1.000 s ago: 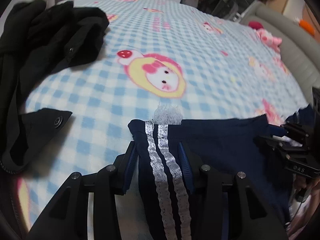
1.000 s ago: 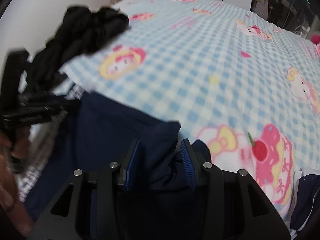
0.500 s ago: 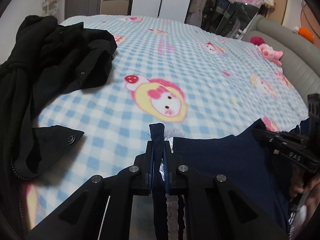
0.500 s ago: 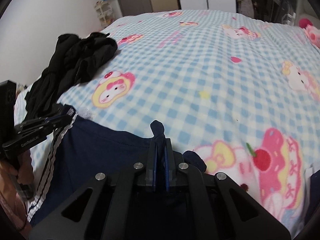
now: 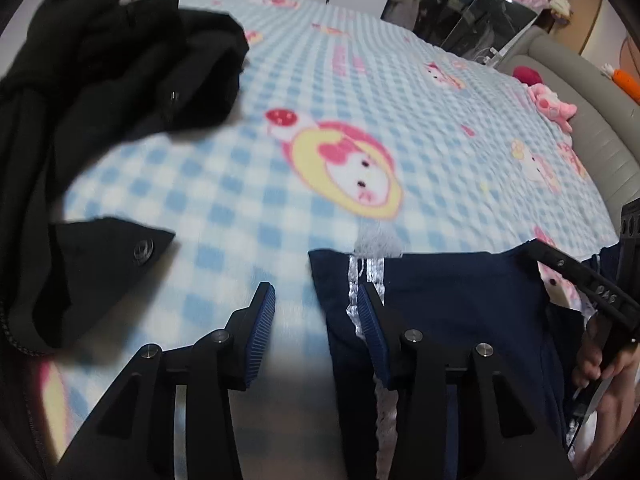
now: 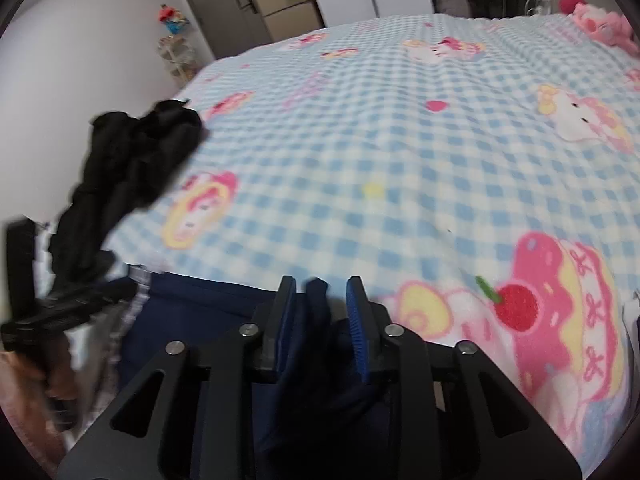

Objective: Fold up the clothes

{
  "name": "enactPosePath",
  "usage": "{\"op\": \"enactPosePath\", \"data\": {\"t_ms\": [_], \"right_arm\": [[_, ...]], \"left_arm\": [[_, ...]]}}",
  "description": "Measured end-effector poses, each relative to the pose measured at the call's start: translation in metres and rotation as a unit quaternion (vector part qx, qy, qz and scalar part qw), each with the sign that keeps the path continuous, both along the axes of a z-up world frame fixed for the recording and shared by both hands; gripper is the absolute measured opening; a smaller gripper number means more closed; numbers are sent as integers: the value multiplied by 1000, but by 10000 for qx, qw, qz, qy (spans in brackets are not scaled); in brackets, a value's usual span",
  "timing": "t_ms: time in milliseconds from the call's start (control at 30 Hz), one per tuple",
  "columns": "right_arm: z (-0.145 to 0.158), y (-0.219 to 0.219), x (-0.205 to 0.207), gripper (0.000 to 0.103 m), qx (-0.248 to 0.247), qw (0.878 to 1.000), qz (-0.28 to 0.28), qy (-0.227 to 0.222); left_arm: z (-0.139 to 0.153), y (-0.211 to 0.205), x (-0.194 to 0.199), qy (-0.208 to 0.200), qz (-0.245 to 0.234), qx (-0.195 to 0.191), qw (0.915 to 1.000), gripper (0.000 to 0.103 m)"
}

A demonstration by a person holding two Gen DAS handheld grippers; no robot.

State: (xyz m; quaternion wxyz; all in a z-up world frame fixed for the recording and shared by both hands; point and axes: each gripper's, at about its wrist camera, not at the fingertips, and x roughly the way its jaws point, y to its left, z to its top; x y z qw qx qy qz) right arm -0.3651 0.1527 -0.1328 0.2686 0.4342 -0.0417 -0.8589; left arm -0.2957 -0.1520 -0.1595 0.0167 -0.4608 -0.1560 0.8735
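Note:
A navy garment with two silver-white side stripes lies flat at the near edge of the bed; it also shows in the right wrist view. My left gripper is open, its jaws wide apart, with the garment's striped corner between them against the right pad. My right gripper is open, and a raised fold of the navy cloth stands loose between its pads. Each gripper shows at the edge of the other's view.
A black jacket with snap buttons is heaped at the bed's left side, also in the right wrist view. The blue checked cartoon blanket covers the bed. A grey headboard and pink plush toys stand at the far right.
Both grippers were pinched shut on the navy garment's top edge half a second ago. Both have opened, and the garment has dropped flat on the bed.

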Motion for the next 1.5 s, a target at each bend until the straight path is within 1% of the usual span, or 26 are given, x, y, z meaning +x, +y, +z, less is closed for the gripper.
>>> {"op": "enactPosePath", "data": {"t_ms": [100,133,167,200,233,267,433,500,533,567,600,667,700,733,767,800,833,900,933,1000,1067,1167,1267,1367,1433,1500], "right_arm": [[-3,-4,1,34,139,9991,369,-153],[-6,-7,1,34,237,9984,476,-201],[-10,-11,2,34,340,9976,559,-245],[-14,-15,3,32,448,9966,624,-286],[-17,-20,3,11,572,9959,650,-273],[-20,-25,4,3,710,9952,643,-215],[-15,-29,5,3,761,9965,267,232],[-16,-28,2,3,729,9969,127,284],[-17,-28,1,4,713,9970,57,309],[-21,-27,-2,4,756,9968,-6,249],[-26,-27,-4,8,789,9968,-47,145],[-29,-26,-6,12,750,9971,-98,-19],[-23,-22,-4,20,640,9979,-135,-19],[-9,-15,0,28,454,9988,-182,50],[5,-8,5,32,269,9993,-229,120],[20,2,11,42,94,9994,-271,217],[35,14,21,50,16,9988,-346,353],[58,39,42,55,107,9963,-614,587],[65,53,52,56,288,9942,-827,624],[68,77,69,56,761,9874,-1244,615],[58,97,83,56,1106,9803,-1561,492],[26,116,87,56,975,9827,-1569,-91],[9,137,86,56,961,9772,-1815,-536],[7,156,94,56,604,9739,-2039,-789],[8,162,101,56,336,9756,-1982,-885],[1,161,102,56,318,9779,-1829,-962]], "left_arm": [[-2,3,-1,49,-222,167,9996,45],[-2,6,-2,83,-271,131,9995,42],[-3,10,-2,116,-317,95,9994,35],[-2,13,-2,145,-338,51,9993,15],[1,16,-2,211,-294,-37,9993,9],[5,16,-1,323,-242,-95,9991,9],[22,12,3,701,28,-356,9969,7],[15,12,0,607,79,-523,9968,7],[4,13,-5,390,36,-519,9979,12],[-7,14,-10,173,-8,-516,9985,12],[-17,15,-14,-13,-38,-521,9986,13],[-12,17,-12,61,20,-630,9980,16],[-3,17,-9,155,85,-695,9974,26],[8,15,-5,270,188,-766,9965,42],[18,14,-1,384,287,-842,9953,44],[27,13,3,495,341,-939,9938,45],[37,16,8,622,271,-981,9929,45],[56,21,17,864,104,-1040,9908,44],[61,30,20,903,-160,-912,9916,44],[69,57,24,935,-746,-732,9901,43],[68,96,16,886,-1143,-816,9861,43],[67,154,3,811,-1734,-939,9770,35],[65,211,-10,733,-2305,-1060,9645,30],[51,241,-29,599,-2600,-1028,9583,29],[40,255,-39,437,-2756,-982,9552,29],[23,261,-48,252,-2735,-1237,9536,29]]}}
